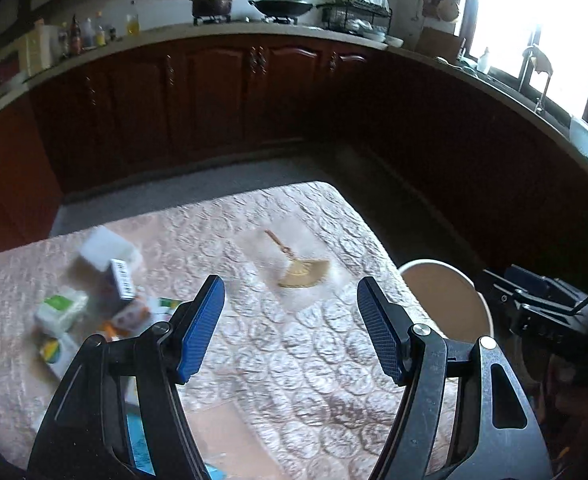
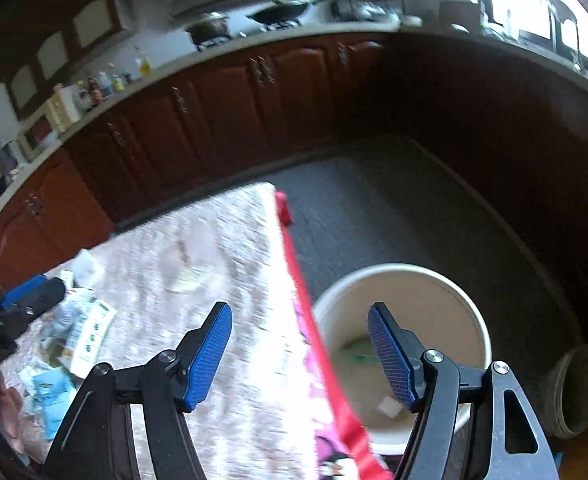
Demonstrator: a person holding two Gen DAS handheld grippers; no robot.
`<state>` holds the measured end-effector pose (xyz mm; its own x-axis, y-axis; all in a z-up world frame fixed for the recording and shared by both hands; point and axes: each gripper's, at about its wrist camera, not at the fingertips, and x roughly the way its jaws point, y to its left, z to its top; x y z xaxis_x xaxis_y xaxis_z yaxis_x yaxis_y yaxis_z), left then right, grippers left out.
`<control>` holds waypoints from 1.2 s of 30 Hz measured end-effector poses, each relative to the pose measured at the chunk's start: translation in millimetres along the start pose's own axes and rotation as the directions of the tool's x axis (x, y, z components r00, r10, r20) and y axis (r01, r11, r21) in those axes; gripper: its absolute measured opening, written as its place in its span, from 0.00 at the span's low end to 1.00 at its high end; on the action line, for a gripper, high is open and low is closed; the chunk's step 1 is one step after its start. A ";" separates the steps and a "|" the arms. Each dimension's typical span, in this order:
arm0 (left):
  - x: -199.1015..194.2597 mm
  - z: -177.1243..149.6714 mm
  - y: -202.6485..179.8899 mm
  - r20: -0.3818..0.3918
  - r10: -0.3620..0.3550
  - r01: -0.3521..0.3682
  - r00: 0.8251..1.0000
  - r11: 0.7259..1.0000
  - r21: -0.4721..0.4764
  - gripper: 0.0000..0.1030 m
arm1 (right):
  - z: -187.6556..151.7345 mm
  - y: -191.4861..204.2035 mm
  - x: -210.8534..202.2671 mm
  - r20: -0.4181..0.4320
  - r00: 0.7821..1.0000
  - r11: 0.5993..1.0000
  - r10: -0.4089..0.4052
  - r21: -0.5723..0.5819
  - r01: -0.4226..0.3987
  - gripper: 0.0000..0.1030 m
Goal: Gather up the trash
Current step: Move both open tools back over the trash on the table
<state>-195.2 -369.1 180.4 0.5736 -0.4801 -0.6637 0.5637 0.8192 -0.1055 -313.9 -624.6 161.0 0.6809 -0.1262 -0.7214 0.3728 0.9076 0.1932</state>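
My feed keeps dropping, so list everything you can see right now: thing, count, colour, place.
table: one, pale pink patterned cover, centre.
trash pile: several blurred boxes and wrappers, white, green, orange, blue; table's left side.
small brush: one, tan, mid-table, apart from the pile.
bucket: one, cream, on the floor by the table's right edge; a few scraps inside.
cabinets: dark red-brown, along the walls.
stove pots: two, dark, on the counter.
bottles: several, mixed colours, counter's left end.
left tongs: black with blue pads, open, empty, over the table.
right tongs: same, open, empty, over the table's edge.
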 end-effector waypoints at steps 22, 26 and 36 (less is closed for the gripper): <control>-48.4 -28.9 90.1 0.034 0.134 -0.129 0.990 0.984 -0.121 0.66 | -5.3 151.3 -7.1 0.051 0.989 0.972 0.136 -0.200 -0.123 0.72; -55.5 -33.5 105.8 0.035 0.149 -0.142 0.988 0.977 -0.156 0.66 | -9.8 168.5 -8.4 0.051 0.987 0.963 0.153 -0.230 -0.138 0.72; -83.6 -45.6 140.1 0.031 0.157 -0.148 0.987 0.969 -0.196 0.66 | -17.2 193.0 -14.4 0.045 0.984 0.952 0.170 -0.266 -0.152 0.73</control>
<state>-191.3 -199.9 187.4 0.6730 -0.3552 -0.6488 0.3453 0.9266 -0.1492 -262.6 -440.7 197.3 0.7620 0.0121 -0.6475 0.0836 0.9896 0.1169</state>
